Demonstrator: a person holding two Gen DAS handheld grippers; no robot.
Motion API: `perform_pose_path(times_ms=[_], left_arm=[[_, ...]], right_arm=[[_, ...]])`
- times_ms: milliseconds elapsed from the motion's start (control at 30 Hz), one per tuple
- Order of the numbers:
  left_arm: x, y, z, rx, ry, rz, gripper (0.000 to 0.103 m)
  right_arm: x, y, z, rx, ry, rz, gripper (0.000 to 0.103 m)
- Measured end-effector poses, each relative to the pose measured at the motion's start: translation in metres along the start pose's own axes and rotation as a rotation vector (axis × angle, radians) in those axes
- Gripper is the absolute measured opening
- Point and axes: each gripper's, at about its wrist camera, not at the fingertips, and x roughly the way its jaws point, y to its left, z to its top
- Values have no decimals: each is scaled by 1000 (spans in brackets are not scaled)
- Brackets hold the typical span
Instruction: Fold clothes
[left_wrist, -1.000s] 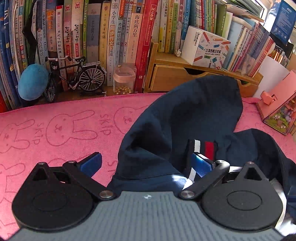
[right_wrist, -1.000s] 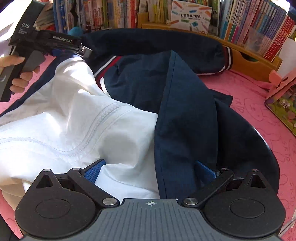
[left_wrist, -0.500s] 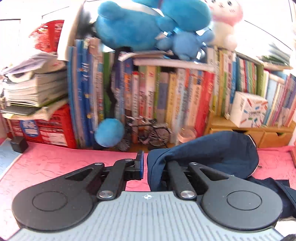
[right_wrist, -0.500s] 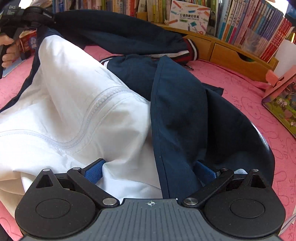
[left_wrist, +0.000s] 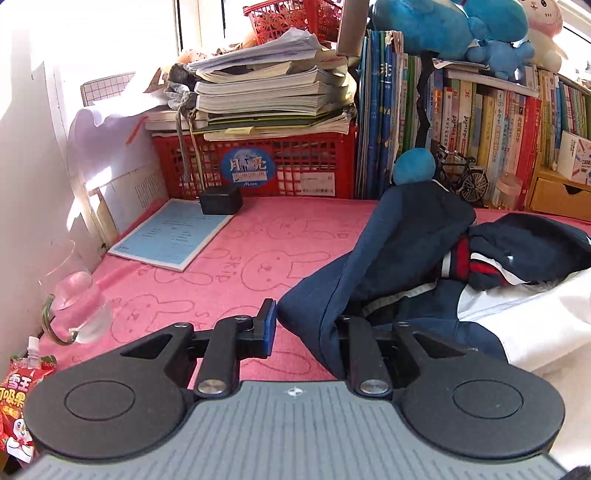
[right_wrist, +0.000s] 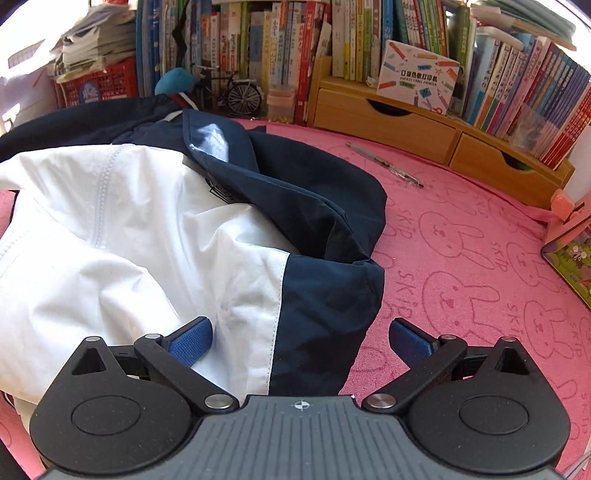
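Covering the surface: a pink mat (right_wrist: 480, 240) printed with rabbits and the word SKIP.
Jacket: navy and white jacket (right_wrist: 184, 229) lies crumpled on the mat, toward the left in the right wrist view and toward the right in the left wrist view; a red, white and navy striped cuff (left_wrist: 460, 264) shows among its folds.
Bookshelf: books (right_wrist: 369, 37) stand in a row along the back, above a wooden drawer unit (right_wrist: 406, 122).
Crate: a red crate (left_wrist: 258, 162) at the back left carries a stack of papers.
Left claw: left claw (left_wrist: 306, 332) has just been opening its jaws to a narrow gap; a navy fold of the jacket hangs between them and drapes over the right finger, while the left pad stands clear of the cloth.
Right claw: right claw (right_wrist: 301, 338) stands wide, the jacket's lower edge lying between its 2 fingers with neither pad pressing it.
Booklet: a blue booklet (left_wrist: 173, 236) lies on the mat near the crate.
Pen: a pen (right_wrist: 386, 166) rests on the mat before the drawers.
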Motion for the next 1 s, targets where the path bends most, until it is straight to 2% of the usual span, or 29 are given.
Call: perform_pose_path(times_ms=[67, 133, 200, 300, 400, 500, 600, 633, 700, 733, 800, 867, 933, 1000], left_arm=[[-13, -2, -12, 37, 10, -43, 28], [-23, -6, -19, 75, 29, -96, 38], [-38, -10, -29, 124, 17, -132, 69], [-62, -14, -43, 198, -17, -165, 84], [-84, -17, -53, 238, -37, -210, 87], [-99, -18, -60, 223, -15, -286, 87], [-109, -23, -70, 228, -6, -390, 87], [-112, -27, -74, 242, -9, -402, 87], [-117, -37, -79, 274, -18, -420, 87], [-120, -42, -81, 290, -23, -427, 87], [-126, -49, -86, 324, -40, -481, 87], [-133, -56, -91, 374, -68, -551, 88], [-140, -64, -101, 436, -88, -592, 89], [-143, -75, -111, 486, -102, -616, 95]], right_arm=[[-16, 1, -12, -13, -20, -2, 103], [-34, -3, -26, -6, -34, 5, 103], [-50, -6, -43, 4, -30, 25, 103], [-63, -4, -73, 23, -9, 62, 103], [-56, 3, -93, 67, 22, 161, 103], [-37, 12, -98, 151, 24, 269, 103], [-28, 25, -91, 190, -85, 313, 101], [-27, 30, -85, 190, -109, 317, 98], [-31, 36, -69, 198, -146, 307, 67], [-36, 35, -59, 211, -171, 310, 61], [-44, 27, -32, 232, -218, 318, 59], [-44, 24, -7, 222, -247, 290, 59], [-35, 26, 14, 204, -246, 248, 59], [-23, 26, 27, 210, -230, 242, 59]])
